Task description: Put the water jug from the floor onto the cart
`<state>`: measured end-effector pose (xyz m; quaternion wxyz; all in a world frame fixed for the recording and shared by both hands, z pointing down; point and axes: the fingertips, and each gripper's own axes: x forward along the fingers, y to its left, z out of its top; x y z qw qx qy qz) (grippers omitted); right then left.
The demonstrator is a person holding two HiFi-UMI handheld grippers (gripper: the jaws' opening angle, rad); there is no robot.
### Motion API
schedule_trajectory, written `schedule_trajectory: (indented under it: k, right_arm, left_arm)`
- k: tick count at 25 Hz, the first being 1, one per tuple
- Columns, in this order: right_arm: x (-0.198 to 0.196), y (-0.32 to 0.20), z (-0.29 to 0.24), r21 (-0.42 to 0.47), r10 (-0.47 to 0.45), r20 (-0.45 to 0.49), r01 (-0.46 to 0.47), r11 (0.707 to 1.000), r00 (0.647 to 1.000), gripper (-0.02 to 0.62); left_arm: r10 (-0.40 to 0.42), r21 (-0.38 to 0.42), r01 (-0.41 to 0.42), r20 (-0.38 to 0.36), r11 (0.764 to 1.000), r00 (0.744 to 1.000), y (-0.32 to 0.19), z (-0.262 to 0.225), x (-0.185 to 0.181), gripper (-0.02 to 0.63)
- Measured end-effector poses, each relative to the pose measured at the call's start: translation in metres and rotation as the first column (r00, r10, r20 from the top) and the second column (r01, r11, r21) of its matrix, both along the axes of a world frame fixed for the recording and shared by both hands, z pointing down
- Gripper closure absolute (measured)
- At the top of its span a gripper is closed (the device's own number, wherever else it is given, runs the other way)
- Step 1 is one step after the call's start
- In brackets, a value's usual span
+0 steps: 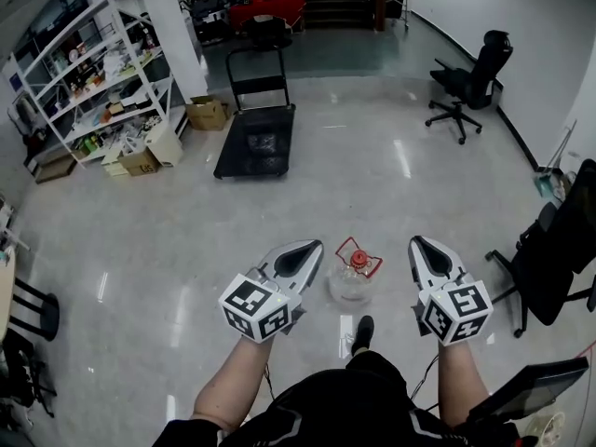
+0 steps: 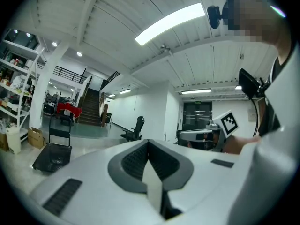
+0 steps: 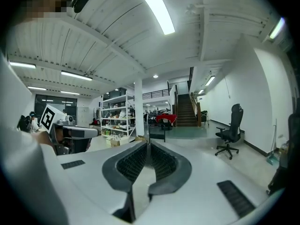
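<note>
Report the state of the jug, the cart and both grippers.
water jug: standing on the floor between the grippers, not gripped.
cart: farther off, handle up, jug not on it.
left gripper: jaws shut, empty.
right gripper: jaws shut, empty.

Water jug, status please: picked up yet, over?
Left claw and right claw shut, empty. Water jug on floor, untouched. Cart ahead, nothing between.
</note>
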<state>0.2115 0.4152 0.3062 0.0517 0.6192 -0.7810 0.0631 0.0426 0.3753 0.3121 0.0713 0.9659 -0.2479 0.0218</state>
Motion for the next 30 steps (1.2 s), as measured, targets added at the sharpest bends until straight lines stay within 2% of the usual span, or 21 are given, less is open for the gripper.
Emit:
schedule_trajectory:
  k: [9, 13, 15, 19, 23, 26, 28, 30]
  right_arm:
    - [0.084, -0.123, -0.013, 0.037, -0.066, 0.059, 0.064, 0.997, 0.996, 0.591]
    - [0.124, -0.189, -0.002, 0.026, -0.077, 0.044, 0.076, 0.997, 0.996, 0.589]
    - [0.127, -0.213, 0.013, -0.007, -0.080, 0.064, 0.080, 0.997, 0.995, 0.589]
    - [0.128, -0.238, 0.034, -0.074, -0.068, 0.107, 0.077, 0.994, 0.992, 0.589]
    - [0.137, -0.264, 0.066, -0.108, -0.022, 0.139, 0.037, 0.993, 0.990, 0.589]
    - [0.136, -0.280, 0.118, -0.215, -0.014, 0.145, 0.045, 0.976, 0.989, 0.583]
    - [0.136, -0.286, 0.157, -0.282, -0.009, 0.162, 0.055, 0.958, 0.987, 0.516]
    - [0.134, -0.289, 0.198, -0.335, 0.007, 0.181, 0.055, 0.941, 0.984, 0.440]
  left_arm:
    - [-0.032, -0.049, 0.032, 0.005, 0.998, 0.999, -0.113, -0.008, 0.091, 0.612]
    - [-0.004, -0.020, 0.005, 0.042, 1.000, 0.999, -0.174, -0.002, 0.135, 0.612]
    - [0.018, -0.030, -0.016, 0.055, 0.999, 0.998, -0.196, 0.005, 0.144, 0.612]
    - [0.039, -0.111, -0.032, 0.062, 0.993, 0.997, -0.226, 0.023, 0.154, 0.612]
    - [0.024, -0.176, -0.010, 0.076, 0.984, 0.997, -0.264, 0.068, 0.160, 0.612]
    - [0.031, -0.261, -0.007, 0.087, 0.965, 0.996, -0.287, 0.114, 0.161, 0.612]
    - [0.063, -0.336, -0.033, 0.078, 0.941, 0.995, -0.298, 0.147, 0.165, 0.612]
    - [0.095, -0.384, -0.049, 0.102, 0.922, 0.990, -0.306, 0.183, 0.166, 0.612]
